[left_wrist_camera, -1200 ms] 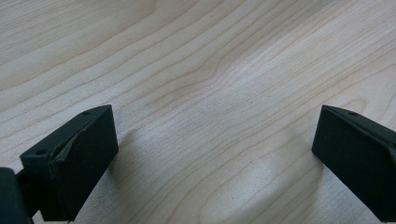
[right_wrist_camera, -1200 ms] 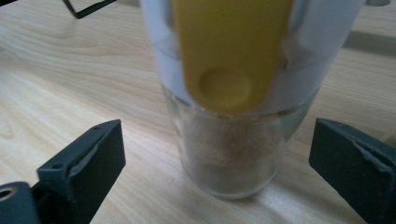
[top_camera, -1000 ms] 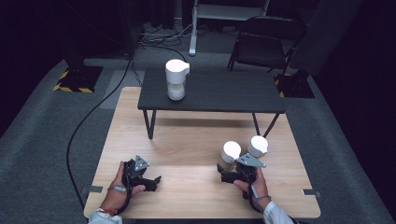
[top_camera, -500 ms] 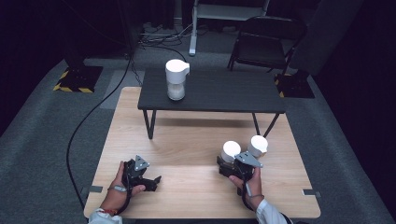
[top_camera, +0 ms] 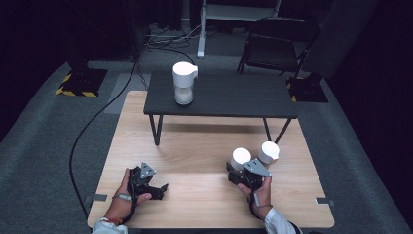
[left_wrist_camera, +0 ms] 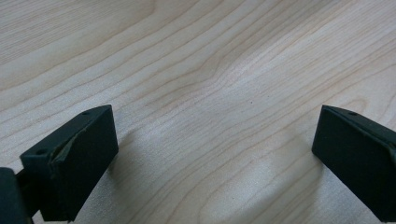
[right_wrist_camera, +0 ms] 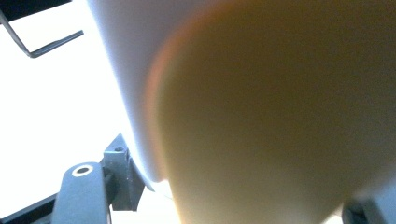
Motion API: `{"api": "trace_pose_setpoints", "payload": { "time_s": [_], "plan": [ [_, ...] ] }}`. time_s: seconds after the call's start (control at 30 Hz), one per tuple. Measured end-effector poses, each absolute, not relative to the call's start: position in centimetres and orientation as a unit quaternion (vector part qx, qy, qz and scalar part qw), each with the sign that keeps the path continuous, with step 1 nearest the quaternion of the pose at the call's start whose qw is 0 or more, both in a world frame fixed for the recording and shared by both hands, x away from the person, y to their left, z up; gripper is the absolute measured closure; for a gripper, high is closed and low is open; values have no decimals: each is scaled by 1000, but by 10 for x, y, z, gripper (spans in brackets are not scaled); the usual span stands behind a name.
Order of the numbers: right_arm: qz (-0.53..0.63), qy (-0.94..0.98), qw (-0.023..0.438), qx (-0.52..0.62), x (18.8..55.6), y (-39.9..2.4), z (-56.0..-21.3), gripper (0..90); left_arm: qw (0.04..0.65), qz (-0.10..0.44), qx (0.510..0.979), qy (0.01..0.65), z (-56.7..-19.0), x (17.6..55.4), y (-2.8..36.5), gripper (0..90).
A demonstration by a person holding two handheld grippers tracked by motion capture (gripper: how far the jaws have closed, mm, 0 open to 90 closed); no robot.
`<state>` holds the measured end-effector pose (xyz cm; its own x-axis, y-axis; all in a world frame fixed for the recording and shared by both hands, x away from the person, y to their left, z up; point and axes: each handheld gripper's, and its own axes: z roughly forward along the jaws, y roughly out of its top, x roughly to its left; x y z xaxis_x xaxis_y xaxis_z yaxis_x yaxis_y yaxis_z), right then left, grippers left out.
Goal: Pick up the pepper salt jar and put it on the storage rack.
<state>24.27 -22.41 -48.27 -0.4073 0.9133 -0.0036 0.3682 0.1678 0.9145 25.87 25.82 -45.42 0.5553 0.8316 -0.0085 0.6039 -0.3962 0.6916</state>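
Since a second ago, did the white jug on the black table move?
No. The white jug sits at the same spot near the left end of the black table, just as before.

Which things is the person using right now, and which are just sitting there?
In use: right tool, shut on the near white cup.

Just sitting: the other white cup, white pitcher, black table, chair, left tool, open on nothing.
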Motion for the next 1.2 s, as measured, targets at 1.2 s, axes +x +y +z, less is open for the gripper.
{"api": "trace_pose_setpoints", "payload": {
  "time_s": [1.2],
  "plan": [
    [494, 718, 280, 402, 223, -255, -412, 299, 331, 172, 817, 439, -454, 259, 258, 0]
  ]
}}
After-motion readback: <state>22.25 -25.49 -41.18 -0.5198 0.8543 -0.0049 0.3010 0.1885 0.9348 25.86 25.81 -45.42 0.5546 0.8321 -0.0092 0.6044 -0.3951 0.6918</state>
